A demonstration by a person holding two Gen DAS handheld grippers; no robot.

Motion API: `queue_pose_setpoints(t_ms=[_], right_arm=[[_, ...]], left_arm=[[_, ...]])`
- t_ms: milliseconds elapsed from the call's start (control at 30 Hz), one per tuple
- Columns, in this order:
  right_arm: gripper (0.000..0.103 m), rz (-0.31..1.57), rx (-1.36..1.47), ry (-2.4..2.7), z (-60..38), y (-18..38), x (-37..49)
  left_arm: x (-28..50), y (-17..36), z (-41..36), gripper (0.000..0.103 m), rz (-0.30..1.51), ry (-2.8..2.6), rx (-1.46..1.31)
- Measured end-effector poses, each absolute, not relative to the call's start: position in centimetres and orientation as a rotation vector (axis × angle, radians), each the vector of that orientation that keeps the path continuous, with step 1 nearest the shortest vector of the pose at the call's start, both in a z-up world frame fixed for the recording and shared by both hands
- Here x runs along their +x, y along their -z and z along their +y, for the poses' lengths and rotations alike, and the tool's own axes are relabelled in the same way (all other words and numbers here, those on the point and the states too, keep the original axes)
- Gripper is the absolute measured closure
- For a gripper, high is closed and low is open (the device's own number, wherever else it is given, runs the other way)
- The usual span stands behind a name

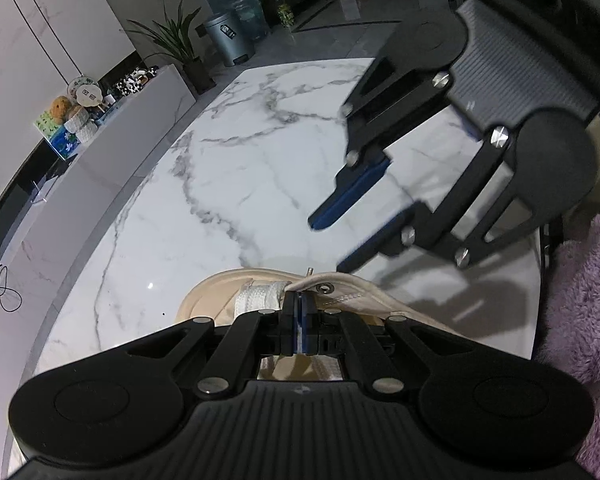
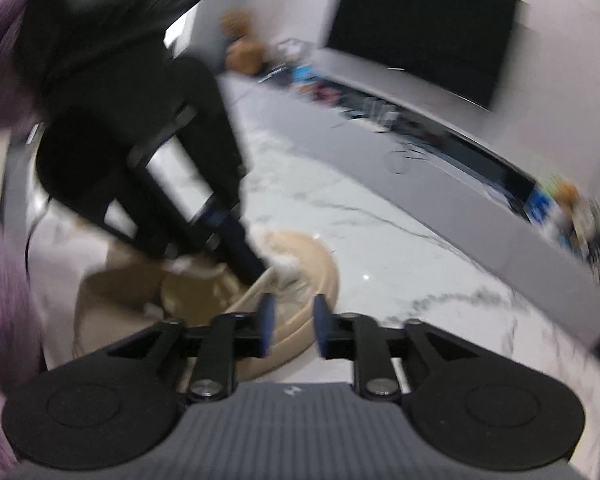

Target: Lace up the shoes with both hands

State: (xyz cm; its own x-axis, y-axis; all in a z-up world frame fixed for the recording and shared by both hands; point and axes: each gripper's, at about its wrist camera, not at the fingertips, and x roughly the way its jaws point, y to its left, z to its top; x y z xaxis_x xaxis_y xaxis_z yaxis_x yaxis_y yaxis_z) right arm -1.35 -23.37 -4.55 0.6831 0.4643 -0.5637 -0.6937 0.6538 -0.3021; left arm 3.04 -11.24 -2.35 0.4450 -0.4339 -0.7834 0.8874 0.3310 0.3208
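Note:
A beige shoe lies on the white marble table, with a white lace across its front. My left gripper is shut, pinching the edge of the shoe's eyelet flap just beside a metal eyelet. A small lace tip sticks up behind the flap. My right gripper hovers just above and to the right of the shoe, jaws apart, nothing between its blue pads. In the blurred right wrist view the right gripper stands open over the shoe, and the left gripper presses into it.
A fuzzy purple sleeve is at the right edge. Beyond the table stand a low sideboard with toys, a potted plant, a grey bin and a dark wall screen.

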Motion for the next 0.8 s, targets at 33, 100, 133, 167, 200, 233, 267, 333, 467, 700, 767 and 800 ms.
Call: queue_pose_setpoints(t_ms=[33, 100, 133, 167, 200, 233, 267, 333, 467, 700, 767, 800], right_arm=[[0.076, 0.464, -0.597, -0.699, -22.9, 4.8, -1.2], [0.077, 0.464, -0.685, -0.729, -22.3, 4.9, -0.7], [0.077, 0.46, -0.711, -0.74, -22.1, 4.9, -0.5], [0.078, 0.456, -0.737, -0.751, -21.9, 4.9, -0.3], [0.081, 0.452, -0.762, -0.762, -21.7, 4.8, -0.1], [0.083, 0.449, -0.787, -0.773, -21.5, 4.8, 0.1], [0.085, 0.446, -0.805, -0.782, -21.3, 4.7, 0.2], [0.088, 0.45, -0.833, -0.796, -21.1, 4.6, 0.2], [0.095, 0.449, -0.88, -0.808, -20.7, 4.5, -0.1], [0.098, 0.454, -0.917, -0.806, -20.6, 4.3, -0.5], [0.099, 0.464, -0.922, -0.805, -20.6, 4.3, -0.6], [0.099, 0.469, -0.924, -0.8, -20.5, 4.3, -0.6]], left_arm=[[3.0, 2.3, -11.2, 0.103, 0.646, 0.946, 0.831], [3.0, 2.4, -11.2, 0.103, 0.646, 0.945, 0.828], [3.0, 2.4, -11.2, 0.103, 0.646, 0.944, 0.825], [3.0, 2.4, -11.2, 0.103, 0.647, 0.945, 0.823], [3.0, 2.4, -11.2, 0.103, 0.649, 0.945, 0.82], [3.0, 2.4, -11.2, 0.103, 0.649, 0.945, 0.819], [3.0, 2.4, -11.3, 0.103, 0.651, 0.945, 0.82], [3.0, 2.4, -11.2, 0.103, 0.653, 0.941, 0.823], [3.0, 2.4, -11.0, 0.103, 0.657, 0.939, 0.815], [2.7, 2.1, -10.3, 0.102, 0.647, 0.928, 0.779], [2.7, 1.7, -9.9, 0.1, 0.646, 0.917, 0.758], [2.6, 1.4, -9.6, 0.099, 0.647, 0.912, 0.741]])
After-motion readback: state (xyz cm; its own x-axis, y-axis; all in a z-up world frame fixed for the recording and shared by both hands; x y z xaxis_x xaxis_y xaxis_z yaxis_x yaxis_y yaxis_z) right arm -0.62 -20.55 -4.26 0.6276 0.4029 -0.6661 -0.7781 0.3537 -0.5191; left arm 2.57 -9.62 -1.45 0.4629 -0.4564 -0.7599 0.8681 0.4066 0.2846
